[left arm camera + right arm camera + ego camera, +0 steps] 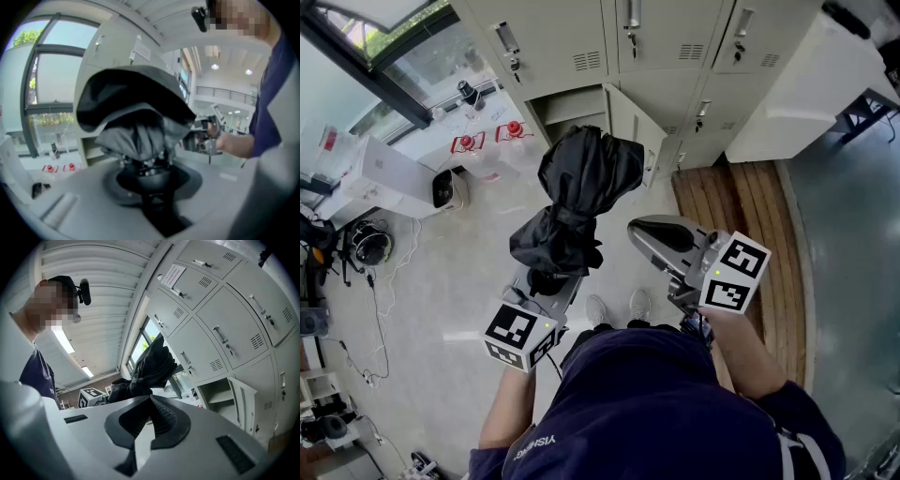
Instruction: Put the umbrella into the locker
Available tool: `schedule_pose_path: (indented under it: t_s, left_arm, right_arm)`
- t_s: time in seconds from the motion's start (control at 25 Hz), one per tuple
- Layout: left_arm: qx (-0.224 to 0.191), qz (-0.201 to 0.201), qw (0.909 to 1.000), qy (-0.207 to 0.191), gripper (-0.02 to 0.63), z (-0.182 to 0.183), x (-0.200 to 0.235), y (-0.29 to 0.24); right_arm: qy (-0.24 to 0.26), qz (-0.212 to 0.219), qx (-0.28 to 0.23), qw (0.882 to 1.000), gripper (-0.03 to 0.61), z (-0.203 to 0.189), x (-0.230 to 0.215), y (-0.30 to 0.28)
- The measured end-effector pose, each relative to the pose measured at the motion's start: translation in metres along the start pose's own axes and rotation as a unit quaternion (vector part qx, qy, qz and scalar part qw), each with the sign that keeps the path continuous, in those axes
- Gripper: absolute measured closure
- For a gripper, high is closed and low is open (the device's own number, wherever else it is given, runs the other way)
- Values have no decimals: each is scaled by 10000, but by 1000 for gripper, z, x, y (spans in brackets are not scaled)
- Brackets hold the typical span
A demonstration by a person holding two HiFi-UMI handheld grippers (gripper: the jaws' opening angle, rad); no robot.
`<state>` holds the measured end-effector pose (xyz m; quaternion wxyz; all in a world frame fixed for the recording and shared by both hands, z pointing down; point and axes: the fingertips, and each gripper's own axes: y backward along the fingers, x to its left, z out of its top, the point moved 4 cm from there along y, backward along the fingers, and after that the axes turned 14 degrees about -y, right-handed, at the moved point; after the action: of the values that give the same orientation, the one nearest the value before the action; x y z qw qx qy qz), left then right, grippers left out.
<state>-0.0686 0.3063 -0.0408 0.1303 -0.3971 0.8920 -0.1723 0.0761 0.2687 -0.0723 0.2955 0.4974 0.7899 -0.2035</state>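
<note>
A black folded umbrella point(581, 187) stands upright in my left gripper point(553, 277), which is shut on its lower end. In the left gripper view the umbrella point(136, 117) bulges above the jaws of the left gripper point(150, 176). My right gripper point(639, 231) is beside it on the right, shut and empty. In the right gripper view the right gripper point(151, 401) has its pads touching at the tip, and the umbrella point(152, 366) shows beyond them. Ahead, one grey locker point(567, 108) stands open with its door point(633, 117) swung out; the same locker point(220, 397) appears in the right gripper view.
Closed locker doors point(647, 37) fill the wall above and beside the open one. A wooden platform point(741, 216) lies to the right, below a white cabinet point(806, 84). At left are a white box point(394, 178), red-marked items point(487, 139) and cables point(375, 272) on the floor.
</note>
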Motion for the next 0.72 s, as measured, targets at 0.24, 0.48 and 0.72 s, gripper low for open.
schedule_pose_path:
  t_s: [0.24, 0.48, 0.72]
  left_arm:
    - [-10, 11, 10000, 15, 505, -4, 2, 2]
    - [67, 21, 9999, 108, 505, -9, -4, 2]
    - [289, 42, 9992, 269, 505, -21, -12, -7]
  right_arm:
    - [-49, 23, 40, 10000, 572, -5, -1, -6]
    - [-37, 4, 9, 10000, 572, -7, -3, -5]
    - [-199, -34, -69, 9998, 571, -5, -16, 3]
